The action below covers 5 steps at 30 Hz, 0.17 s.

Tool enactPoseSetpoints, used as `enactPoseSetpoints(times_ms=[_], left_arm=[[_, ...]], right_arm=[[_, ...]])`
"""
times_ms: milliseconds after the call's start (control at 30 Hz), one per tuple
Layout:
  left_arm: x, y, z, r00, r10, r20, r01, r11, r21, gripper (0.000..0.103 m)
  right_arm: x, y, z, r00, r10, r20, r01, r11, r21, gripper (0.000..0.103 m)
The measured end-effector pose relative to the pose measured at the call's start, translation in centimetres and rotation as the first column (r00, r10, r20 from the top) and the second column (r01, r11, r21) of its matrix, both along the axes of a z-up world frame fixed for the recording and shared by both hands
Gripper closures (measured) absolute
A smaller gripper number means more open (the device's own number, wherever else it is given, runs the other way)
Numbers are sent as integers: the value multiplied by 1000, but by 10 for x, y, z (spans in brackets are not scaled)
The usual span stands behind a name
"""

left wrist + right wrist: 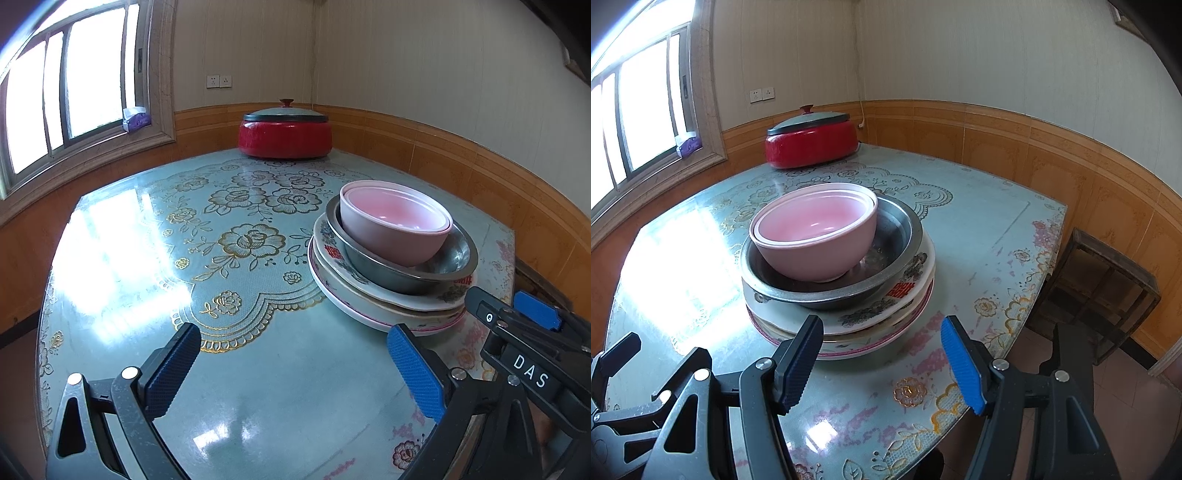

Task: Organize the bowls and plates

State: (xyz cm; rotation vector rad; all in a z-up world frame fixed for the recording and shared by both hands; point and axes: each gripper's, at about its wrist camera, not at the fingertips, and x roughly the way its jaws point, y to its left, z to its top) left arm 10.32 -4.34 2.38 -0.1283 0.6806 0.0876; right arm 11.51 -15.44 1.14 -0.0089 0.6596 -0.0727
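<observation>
Stack sits on the table's right half, toward the near edge: pink bowls (816, 236), one nested inside another, tilted in a steel bowl (831, 280), which rests on a pile of plates (886, 317) with floral print and a red mark. Bottom plate has a pink rim.

Left gripper (293, 369): jaws wide apart, nothing between them, over bare table just left of the stack. Its blue pad is close to the bottom plate's rim; contact can't be judged. Right gripper (882, 363): jaws apart, empty, just in front of the stack; left finger overlaps the plate edge in view, contact can't be judged.

Table (122, 266): glossy teal top, gold rose pattern, strong window glare on the left side, worn pink print near the right edge.

Far corner of the table: red pot (284, 134) with grey lid, red knob.

Room: window (74, 85) at left, purple tissue pack (136, 119) on the sill, outlets (219, 81) on a pale panelled wall, orange tile wainscot below. Wooden stool (1097, 291) on the floor at right.
</observation>
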Motion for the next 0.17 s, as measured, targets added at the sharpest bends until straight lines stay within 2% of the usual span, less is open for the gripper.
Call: enactPoseSetpoints(times_ms=[100, 167], left_arm=[[-3, 1, 2, 999, 25, 26, -26, 999, 23, 8], [-1, 3, 1, 1000, 20, 12, -20, 1000, 14, 7]], right_arm=[[-1, 2, -1, 1000, 9, 0, -9, 1000, -10, 36], [-1, 2, -1, 1000, 9, -2, -9, 1000, -8, 36]])
